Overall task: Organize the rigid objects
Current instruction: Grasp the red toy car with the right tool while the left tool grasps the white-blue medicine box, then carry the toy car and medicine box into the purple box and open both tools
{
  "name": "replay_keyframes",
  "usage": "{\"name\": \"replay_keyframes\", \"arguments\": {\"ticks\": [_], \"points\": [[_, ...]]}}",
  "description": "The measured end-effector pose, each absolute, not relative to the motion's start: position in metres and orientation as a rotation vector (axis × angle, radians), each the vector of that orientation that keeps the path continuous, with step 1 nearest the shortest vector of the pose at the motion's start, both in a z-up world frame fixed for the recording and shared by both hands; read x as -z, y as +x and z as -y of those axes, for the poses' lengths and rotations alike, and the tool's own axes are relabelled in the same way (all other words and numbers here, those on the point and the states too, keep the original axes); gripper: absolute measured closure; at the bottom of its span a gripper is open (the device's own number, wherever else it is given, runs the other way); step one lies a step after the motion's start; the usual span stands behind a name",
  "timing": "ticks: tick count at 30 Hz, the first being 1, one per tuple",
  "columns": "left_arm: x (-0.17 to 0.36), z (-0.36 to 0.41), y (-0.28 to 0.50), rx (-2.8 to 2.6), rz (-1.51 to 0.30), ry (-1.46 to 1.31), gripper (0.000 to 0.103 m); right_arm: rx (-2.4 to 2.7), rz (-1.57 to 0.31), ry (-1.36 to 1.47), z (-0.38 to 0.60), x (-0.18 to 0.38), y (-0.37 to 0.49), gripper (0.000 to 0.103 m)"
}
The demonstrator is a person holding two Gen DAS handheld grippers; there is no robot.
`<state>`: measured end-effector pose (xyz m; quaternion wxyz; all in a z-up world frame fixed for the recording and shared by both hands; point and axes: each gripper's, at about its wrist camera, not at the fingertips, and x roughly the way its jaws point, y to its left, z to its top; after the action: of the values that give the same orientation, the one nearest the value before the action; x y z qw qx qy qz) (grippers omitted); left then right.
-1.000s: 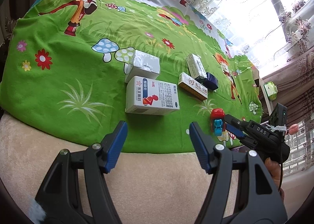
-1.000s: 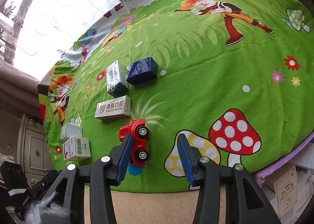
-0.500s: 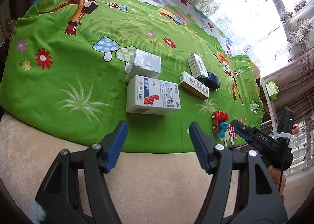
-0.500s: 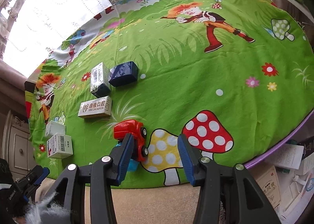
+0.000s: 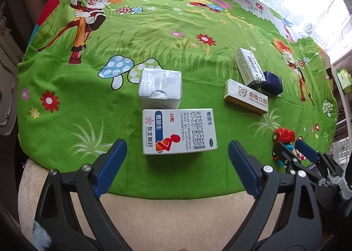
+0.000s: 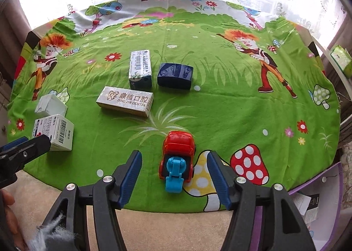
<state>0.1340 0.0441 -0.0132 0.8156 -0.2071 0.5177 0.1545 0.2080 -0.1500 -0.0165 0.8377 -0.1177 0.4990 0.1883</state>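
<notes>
Straddling the toy truck (image 6: 177, 158) near the cloth's (image 6: 220, 101) front edge, our right tool (image 6: 175, 177) gapes wide; we should centre it, then close gently. Left tool (image 5: 177, 168) gapes before the box (image 5: 179, 131).

Both tools look alike: black plastic frames with triangular cut-outs, each arm tipped with a ribbed blue pad. The left gripper (image 5: 177, 158) carries round silver screw heads near the base of its fingers (image 5: 110, 164), and a tuft of pale grey fluff shows at its lower left corner. The right gripper (image 6: 173, 173) has the same silver screws behind its fingers (image 6: 129, 177), with a similar whitish fuzzy tuft at lower left. A sliver of bare skin shows at the far left edge of the right wrist view.
</notes>
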Motion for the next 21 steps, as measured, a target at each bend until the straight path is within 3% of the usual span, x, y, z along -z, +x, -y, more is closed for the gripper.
{"name": "replay_keyframes", "arguments": {"ticks": [2, 4, 5, 7, 21], "points": [[0.018, -0.043, 0.137, -0.338, -1.121, -0.428, 0.009, -0.389, -1.057, -0.257, 0.149, 0.020, 0.210, 0.041], [0.021, -0.042, 0.138, -0.335, -1.128, -0.418, 0.018, -0.382, -1.057, -0.268, 0.147, 0.024, 0.211, 0.045], [0.022, -0.041, 0.138, -0.334, -1.135, -0.415, 0.027, -0.383, -1.065, -0.273, 0.146, 0.026, 0.212, 0.050], [0.024, -0.039, 0.137, -0.330, -1.135, -0.414, 0.030, -0.376, -1.069, -0.275, 0.147, 0.028, 0.211, 0.067], [0.002, -0.006, 0.111, -0.140, -1.029, -0.510, 0.031, -0.366, -0.989, -0.235, 0.170, 0.008, 0.187, 0.068]]}}
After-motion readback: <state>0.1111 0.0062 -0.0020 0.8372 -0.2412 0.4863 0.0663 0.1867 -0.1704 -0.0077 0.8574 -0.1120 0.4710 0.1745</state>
